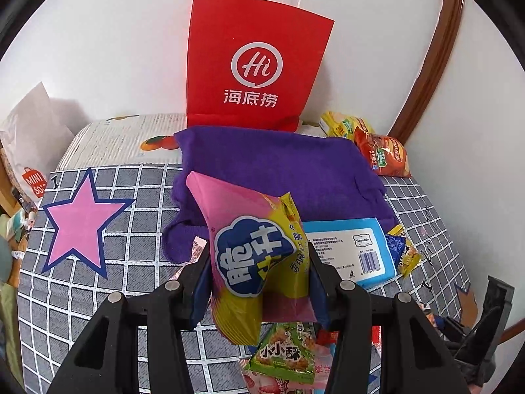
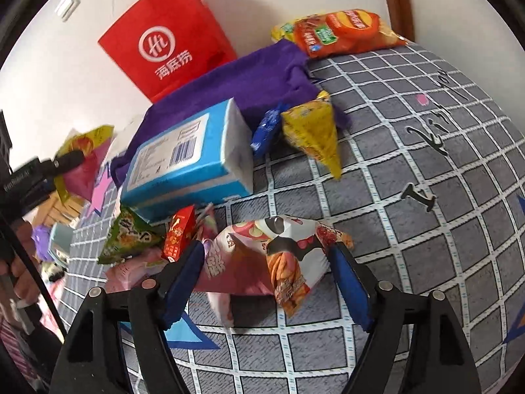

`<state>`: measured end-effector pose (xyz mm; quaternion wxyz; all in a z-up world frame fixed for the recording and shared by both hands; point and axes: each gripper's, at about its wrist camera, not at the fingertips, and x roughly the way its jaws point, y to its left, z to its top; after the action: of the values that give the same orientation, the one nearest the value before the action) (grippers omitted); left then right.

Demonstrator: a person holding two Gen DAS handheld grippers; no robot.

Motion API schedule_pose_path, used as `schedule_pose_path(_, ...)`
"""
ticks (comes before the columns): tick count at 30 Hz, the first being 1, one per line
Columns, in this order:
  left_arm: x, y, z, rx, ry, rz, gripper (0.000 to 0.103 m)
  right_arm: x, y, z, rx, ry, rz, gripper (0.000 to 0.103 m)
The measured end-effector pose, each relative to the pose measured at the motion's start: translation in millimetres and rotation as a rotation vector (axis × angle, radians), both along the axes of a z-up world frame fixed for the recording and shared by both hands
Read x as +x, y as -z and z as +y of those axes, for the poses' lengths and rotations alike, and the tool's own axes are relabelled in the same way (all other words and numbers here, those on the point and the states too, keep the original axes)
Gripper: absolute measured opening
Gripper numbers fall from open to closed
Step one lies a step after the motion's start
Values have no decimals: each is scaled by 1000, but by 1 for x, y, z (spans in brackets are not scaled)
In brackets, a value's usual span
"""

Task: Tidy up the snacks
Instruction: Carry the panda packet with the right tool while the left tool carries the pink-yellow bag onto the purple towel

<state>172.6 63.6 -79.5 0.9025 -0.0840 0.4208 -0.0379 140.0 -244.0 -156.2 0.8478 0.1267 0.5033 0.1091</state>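
Red paper bags: one red bag (image 1: 259, 62) with white handles is seen upright against the white wall, behind the purple cloth (image 1: 279, 177).
Blue boxes: one blue box (image 2: 190, 161) with a barcode label is seen lying partly on the purple cloth.
Chip bags at the far edge: two are counted, an orange chip bag (image 2: 344, 32) lying over a yellow chip bag (image 1: 341, 123).
Small triangular packets: a yellow packet (image 2: 311, 131) and a dark blue packet (image 2: 265, 128) are seen just beside the box; a green packet (image 2: 131, 236) and a red packet (image 2: 178, 233) lie near its front corner.
Left gripper: the left gripper (image 1: 259, 269) is pinched on a pink and yellow snack bag (image 1: 249, 246), which is held clear of the checked cover (image 1: 98, 295).
Held bag's look: a blue cloud-shaped label with white characters is printed on it; its top is creased between the pads.
Right gripper: the right gripper (image 2: 265, 262) is spread, with a white and pink snack bag (image 2: 275, 256) lying on the cover between its pads; whether the pads touch it cannot be told.
That bag's look: it is puffed and crumpled, printed with a cartoon figure and red fruit.
Stars: one pink star (image 1: 82, 223) is printed on the cover.
Hard to make out: the right wrist view is blurred, and the pink packets under the green one are cut off by the gripper.
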Motion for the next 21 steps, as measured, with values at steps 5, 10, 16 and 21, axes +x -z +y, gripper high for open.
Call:
schedule_pose_path(5,-3,-2,2,7,3,-4,48,2,0,5,2,1,-31,61)
schedule_pose_path(10,-1,-5,9,-1,-6,-9,48,6,-15,4,-14,4,-69,60)
schedule_pose_path(16,8,-14,17,-3,-18,-25,48,8,-51,2,-33,-6,-140,61)
schedule_pose_path(21,22,-26,21,0,-24,-47,48,26,-88,9,-76,-20,-225,61)
